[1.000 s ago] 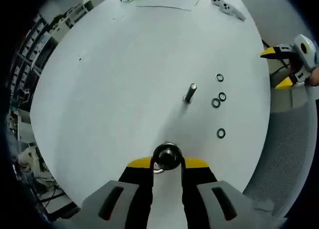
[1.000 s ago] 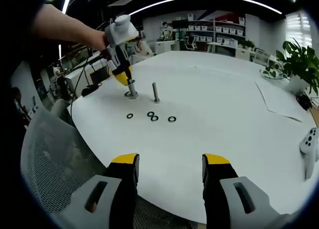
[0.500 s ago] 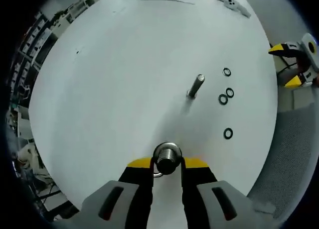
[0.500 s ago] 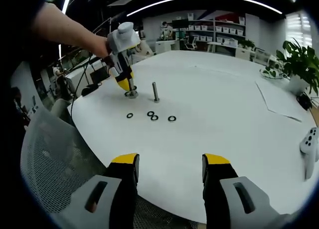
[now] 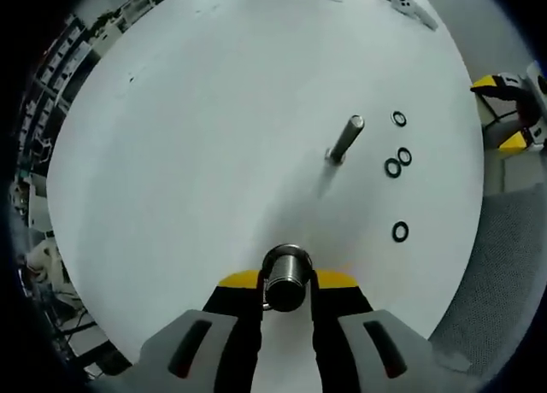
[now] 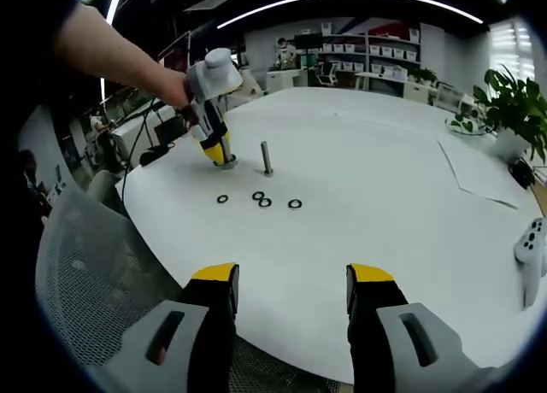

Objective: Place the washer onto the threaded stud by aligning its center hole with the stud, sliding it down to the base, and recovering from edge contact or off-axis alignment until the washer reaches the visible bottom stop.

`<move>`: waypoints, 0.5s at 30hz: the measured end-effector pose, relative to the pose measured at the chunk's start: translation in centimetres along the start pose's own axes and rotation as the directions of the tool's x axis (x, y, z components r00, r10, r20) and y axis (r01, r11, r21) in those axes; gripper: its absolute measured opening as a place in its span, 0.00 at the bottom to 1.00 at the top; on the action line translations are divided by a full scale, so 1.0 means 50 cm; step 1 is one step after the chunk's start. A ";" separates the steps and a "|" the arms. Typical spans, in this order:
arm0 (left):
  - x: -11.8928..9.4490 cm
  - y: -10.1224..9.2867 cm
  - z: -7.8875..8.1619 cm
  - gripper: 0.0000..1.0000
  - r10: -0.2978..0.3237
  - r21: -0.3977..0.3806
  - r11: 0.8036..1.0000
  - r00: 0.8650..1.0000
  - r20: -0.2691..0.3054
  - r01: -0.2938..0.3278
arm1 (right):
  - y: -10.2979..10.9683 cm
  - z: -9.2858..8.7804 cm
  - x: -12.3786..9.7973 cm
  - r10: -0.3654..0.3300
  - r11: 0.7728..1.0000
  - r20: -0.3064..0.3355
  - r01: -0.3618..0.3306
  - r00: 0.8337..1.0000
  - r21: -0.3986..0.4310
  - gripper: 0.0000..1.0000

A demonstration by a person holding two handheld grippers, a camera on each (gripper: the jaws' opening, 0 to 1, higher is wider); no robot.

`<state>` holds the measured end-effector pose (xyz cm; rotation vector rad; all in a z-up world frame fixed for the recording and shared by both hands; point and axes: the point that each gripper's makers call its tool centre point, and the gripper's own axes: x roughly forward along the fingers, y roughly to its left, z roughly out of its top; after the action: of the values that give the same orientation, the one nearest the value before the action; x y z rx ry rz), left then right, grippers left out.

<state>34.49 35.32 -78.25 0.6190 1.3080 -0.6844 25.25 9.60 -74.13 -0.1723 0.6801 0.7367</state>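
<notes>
**Washers wait on white table as left gripper clamps a stud**

Washers, four black rings [image 6: 260, 200], lie loose in a short row on a round white table [image 6: 402, 196], none of them on a stud. In the left gripper view they sit to the right of a bare threaded stud [image 5: 344, 139]: one washer [image 5: 399, 118] farthest off, two washers [image 5: 398, 161] touching or nearly so, and a single washer [image 5: 400, 231] nearest. The bare stud stands upright on the table, apart from the rings, its shadow falling toward the camera.

The left gripper [image 5: 286, 284] has its yellow-tipped jaws closed on a second, thicker threaded stud [image 5: 286, 276], seen almost end-on from above. In the right gripper view the same gripper [image 6: 217, 149], held in a person's hand [image 6: 175, 87], points down at the table just left of the bare stud [image 6: 267, 158]; the clamped stud's base is hidden behind its jaws.

The right gripper [image 6: 291, 292] hovers near the table's edge with its jaws spread wide and nothing between them, well apart from the washers. A grey mesh chair [image 6: 94, 273] stands below it.

Further off, a white game controller [image 6: 534, 243] rests at the table's right edge, beside a sheet of paper [image 6: 483, 175] and a potted plant [image 6: 513, 111]. Shelves [image 6: 376, 64] of bins line the room's back wall under a curved ceiling light.
</notes>
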 end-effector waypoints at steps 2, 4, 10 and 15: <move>0.001 -0.001 0.000 0.19 -0.002 -0.003 1.000 1.000 0.003 0.002 | 0.000 0.000 0.000 0.001 1.000 0.001 -0.001 1.000 0.000 0.53; 0.002 0.000 0.001 0.19 -0.003 -0.009 1.000 1.000 0.008 0.003 | 0.000 0.000 0.000 0.001 1.000 -0.001 -0.001 1.000 0.001 0.53; 0.001 0.002 0.000 0.20 -0.012 -0.026 1.000 1.000 0.027 0.013 | 0.001 -0.001 0.000 0.003 1.000 -0.002 -0.003 1.000 0.000 0.53; -0.005 0.005 -0.005 0.20 -0.023 -0.034 0.999 0.999 0.038 0.025 | 0.001 -0.002 0.001 0.006 1.000 -0.005 -0.006 1.000 0.000 0.53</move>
<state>34.48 35.68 -78.03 0.5605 1.2916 -0.6885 25.18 9.65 -74.26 -0.1726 0.6855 0.7423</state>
